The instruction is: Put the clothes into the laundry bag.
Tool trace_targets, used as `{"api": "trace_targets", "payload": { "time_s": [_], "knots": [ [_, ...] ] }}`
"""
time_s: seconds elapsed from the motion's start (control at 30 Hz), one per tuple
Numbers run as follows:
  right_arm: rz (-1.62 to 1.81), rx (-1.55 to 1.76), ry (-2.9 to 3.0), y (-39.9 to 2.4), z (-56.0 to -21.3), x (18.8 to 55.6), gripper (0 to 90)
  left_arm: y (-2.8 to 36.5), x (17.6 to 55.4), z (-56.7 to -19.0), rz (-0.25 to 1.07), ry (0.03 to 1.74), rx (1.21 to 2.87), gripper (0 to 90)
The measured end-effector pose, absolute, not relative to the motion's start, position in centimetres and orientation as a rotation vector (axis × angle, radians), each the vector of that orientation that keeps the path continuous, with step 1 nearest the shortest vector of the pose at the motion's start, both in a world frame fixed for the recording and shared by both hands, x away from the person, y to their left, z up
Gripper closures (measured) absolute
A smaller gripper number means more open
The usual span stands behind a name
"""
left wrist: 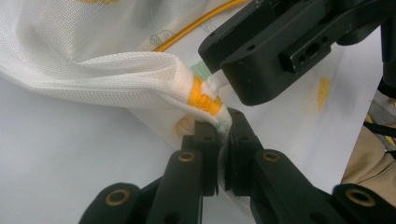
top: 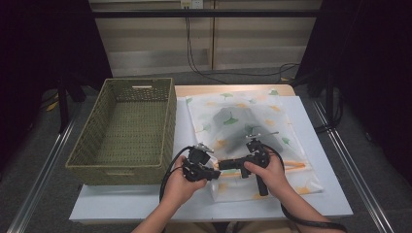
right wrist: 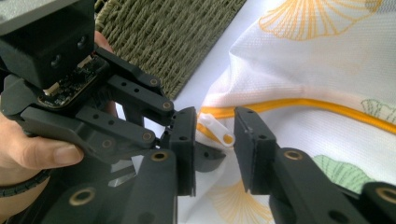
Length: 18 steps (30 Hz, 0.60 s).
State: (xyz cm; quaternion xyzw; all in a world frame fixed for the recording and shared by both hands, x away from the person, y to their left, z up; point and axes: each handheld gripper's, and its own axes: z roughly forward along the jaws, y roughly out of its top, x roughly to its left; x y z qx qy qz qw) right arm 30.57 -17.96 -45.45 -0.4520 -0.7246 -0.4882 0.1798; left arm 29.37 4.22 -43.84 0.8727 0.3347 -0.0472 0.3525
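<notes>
Near the counter's (top: 311, 145) front edge, the left tool (left wrist: 219, 140) pinches the zipper end of a white mesh laundry bag with ginkgo-leaf print (top: 243, 126) while the right tool's (right wrist: 215, 140) jaws, apart, straddle the white zipper pull (right wrist: 215, 129), the yellow zipper apparently not yet opened.

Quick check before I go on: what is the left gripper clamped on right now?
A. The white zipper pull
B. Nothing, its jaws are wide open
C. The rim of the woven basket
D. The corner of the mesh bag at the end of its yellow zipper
D. In the left gripper view the left gripper is shut on the mesh bag right by the yellow zipper end; the white zipper pull lies between the right gripper's open jaws.
</notes>
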Motion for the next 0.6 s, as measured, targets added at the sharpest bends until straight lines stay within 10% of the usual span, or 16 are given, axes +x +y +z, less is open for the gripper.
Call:
{"api": "trace_targets", "payload": {
  "time_s": [0.6],
  "knots": [
    [-1.361, -1.259, -2.11, -17.39, -44.77, 30.82, 90.0, 4.15, 29.31, -43.97, -0.149, 0.915, 2.209, 81.4]
  ]
}}
